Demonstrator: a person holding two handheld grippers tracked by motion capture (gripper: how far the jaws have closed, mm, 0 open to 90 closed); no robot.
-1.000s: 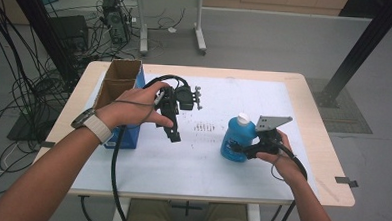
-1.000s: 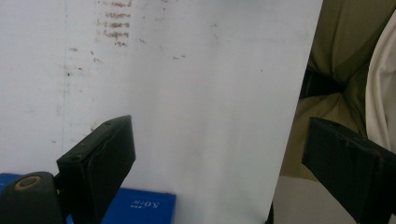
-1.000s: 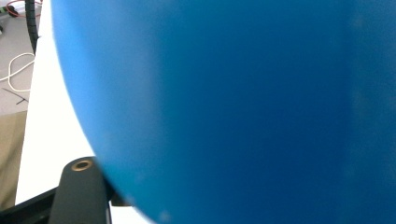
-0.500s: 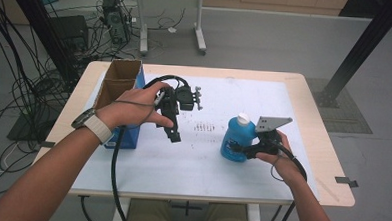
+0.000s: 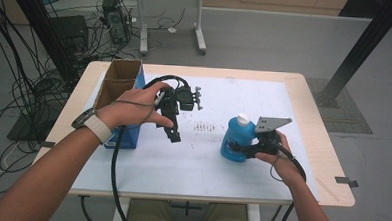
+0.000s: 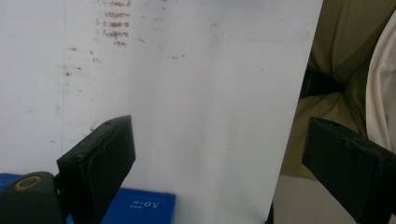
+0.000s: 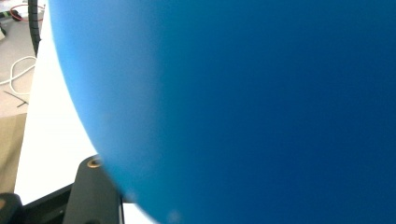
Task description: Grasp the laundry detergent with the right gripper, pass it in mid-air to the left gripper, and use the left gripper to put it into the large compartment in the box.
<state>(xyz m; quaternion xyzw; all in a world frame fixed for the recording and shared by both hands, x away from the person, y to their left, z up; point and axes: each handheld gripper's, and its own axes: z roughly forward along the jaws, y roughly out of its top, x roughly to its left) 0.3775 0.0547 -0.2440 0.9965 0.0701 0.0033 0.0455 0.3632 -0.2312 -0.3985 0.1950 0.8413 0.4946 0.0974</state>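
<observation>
**Right claw closes on the blue bottle; left claw hangs wide**

Right gripper [image 5: 238, 148] sits at the lower body of the blue bottle [image 5: 237, 137], and its jaws have just been closing with the bottle between them. In the right gripper view the bottle's blue wall [image 7: 261, 102] presses up against the lens, with 1 black jaw at its lower left edge; the high view shows the jaws against the bottle's side, so the bottle is grasped. It stands upright on the white table top [image 5: 216, 166], white cap up, right of the table's middle and well in from the right and near edges.

Left gripper [image 5: 174, 135] hangs above the table with its 2 jaws spread wide and nothing between them. The left gripper view looks down on bare white surface [image 6: 201, 93], a patch of faint brown marks [image 6: 112, 23] and the table's near edge. An open cardboard box [image 5: 116, 82] with a blue side stands at the table's left edge, just behind the left hand [image 5: 134, 108]. Between the 2 grippers lies a wide bare stretch of table.
</observation>
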